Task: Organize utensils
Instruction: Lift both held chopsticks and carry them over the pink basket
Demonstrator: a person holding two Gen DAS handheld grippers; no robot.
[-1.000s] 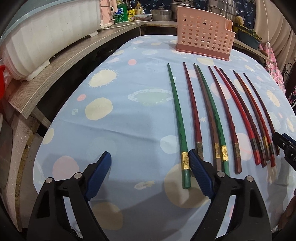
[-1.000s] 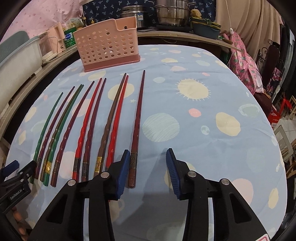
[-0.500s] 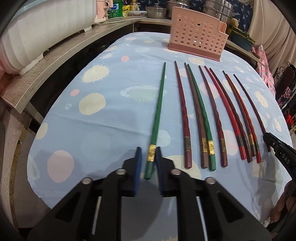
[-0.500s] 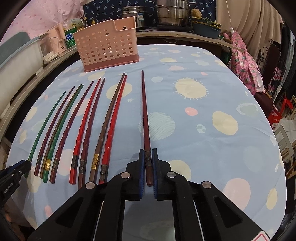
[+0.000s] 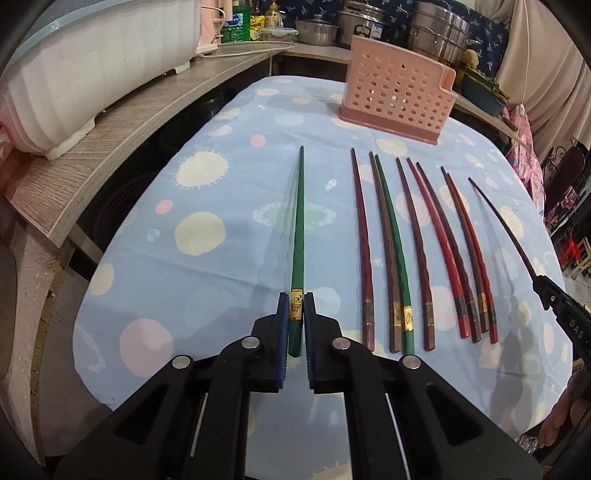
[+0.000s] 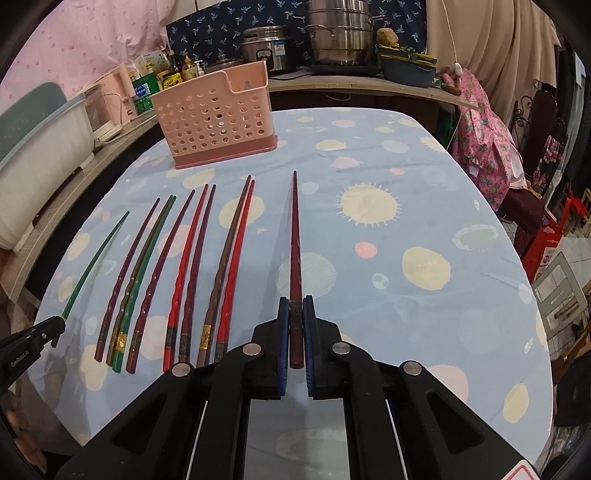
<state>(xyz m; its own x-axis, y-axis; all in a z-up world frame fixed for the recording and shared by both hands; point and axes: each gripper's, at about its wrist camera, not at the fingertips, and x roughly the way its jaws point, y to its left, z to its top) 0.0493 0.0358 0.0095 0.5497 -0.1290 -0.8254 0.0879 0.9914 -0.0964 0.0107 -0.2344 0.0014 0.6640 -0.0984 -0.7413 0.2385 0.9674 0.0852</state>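
My left gripper (image 5: 294, 300) is shut on a green chopstick (image 5: 298, 236), pinched at its gold band and lifted off the cloth, tip pointing away. My right gripper (image 6: 295, 303) is shut on a dark red chopstick (image 6: 294, 243), held the same way above the cloth. Between the two, several chopsticks (image 5: 406, 251) in red, maroon, brown and green lie side by side on the table, also seen as the row of chopsticks (image 6: 184, 273) in the right wrist view. A pink perforated utensil holder (image 5: 397, 98) stands upright at the table's far end; the same holder (image 6: 216, 122) shows in the right wrist view.
The table wears a blue cloth with pale dots (image 6: 406, 221). A wooden counter (image 5: 122, 122) with a white ribbed tub (image 5: 92, 62) runs along the left. Pots (image 6: 336, 33) and bottles sit behind the table. Chairs and pink fabric (image 6: 487, 147) stand at the right.
Both grippers closed from open onto a chopstick each, the left on the green one, the right on the dark red one, and raised them off the cloth away from the row.
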